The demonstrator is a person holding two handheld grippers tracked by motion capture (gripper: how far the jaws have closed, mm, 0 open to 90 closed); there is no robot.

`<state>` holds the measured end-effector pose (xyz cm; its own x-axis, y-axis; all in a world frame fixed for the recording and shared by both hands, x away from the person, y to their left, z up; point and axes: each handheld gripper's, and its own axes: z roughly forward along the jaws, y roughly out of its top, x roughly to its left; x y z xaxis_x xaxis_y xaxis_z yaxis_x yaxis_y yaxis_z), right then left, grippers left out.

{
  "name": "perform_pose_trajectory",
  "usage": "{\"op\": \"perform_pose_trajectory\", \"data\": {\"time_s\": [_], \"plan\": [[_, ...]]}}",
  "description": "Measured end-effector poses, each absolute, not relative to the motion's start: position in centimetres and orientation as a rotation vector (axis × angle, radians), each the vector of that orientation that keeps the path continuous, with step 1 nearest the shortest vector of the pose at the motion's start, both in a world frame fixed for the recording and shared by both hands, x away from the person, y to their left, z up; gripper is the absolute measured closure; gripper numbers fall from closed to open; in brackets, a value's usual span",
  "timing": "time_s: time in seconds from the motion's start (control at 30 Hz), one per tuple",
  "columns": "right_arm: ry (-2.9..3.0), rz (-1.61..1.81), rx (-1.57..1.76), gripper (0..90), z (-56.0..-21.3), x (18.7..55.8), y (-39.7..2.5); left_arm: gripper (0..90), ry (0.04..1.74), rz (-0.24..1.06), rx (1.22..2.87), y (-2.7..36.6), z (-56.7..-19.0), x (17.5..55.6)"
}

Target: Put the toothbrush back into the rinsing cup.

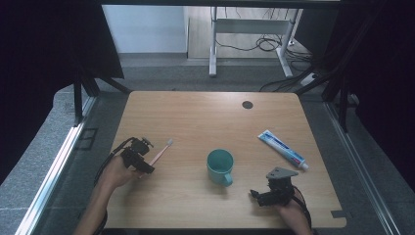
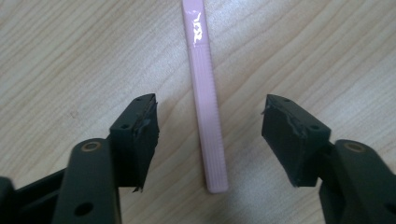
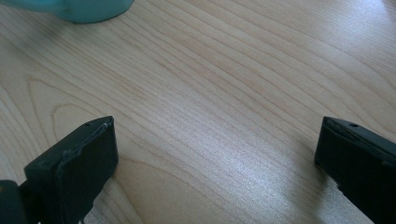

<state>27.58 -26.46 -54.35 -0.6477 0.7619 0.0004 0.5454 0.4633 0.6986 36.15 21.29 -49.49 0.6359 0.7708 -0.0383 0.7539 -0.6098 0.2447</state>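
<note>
A pink toothbrush (image 2: 205,107) lies flat on the wooden table (image 1: 195,112), left of a teal mug (image 1: 220,166). The left gripper (image 2: 209,135) straddles its handle, jaws wide, not touching. Right of the mug, the right gripper (image 3: 217,154) rests wide open over bare wood.

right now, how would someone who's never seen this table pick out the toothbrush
Start at the wooden table and find the teal mug near its middle. Look left of the mug, to the left claw, which is open around a handle lying flat. That toothbrush is the one thin pink stick here.
</note>
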Motion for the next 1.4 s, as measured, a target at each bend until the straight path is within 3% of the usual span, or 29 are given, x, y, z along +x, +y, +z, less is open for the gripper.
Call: {"op": "perform_pose_trajectory", "data": {"time_s": [0.1,0.73,1.4], "plan": [[2.404,0.978,1.112,0.0,-54.3,27.6,-26.5,43.0,1.256,0.058,2.637,21.0,-49.5,36.9],[2.404,0.979,1.112,0.0,-54.3,27.6,-26.5,55.6,1.251,-0.007,2.728,20.1,-49.7,39.0],[2.405,0.98,1.112,0.0,-54.3,27.6,-26.5,69.0,1.381,-0.084,2.773,18.7,-49.9,40.8]]}}
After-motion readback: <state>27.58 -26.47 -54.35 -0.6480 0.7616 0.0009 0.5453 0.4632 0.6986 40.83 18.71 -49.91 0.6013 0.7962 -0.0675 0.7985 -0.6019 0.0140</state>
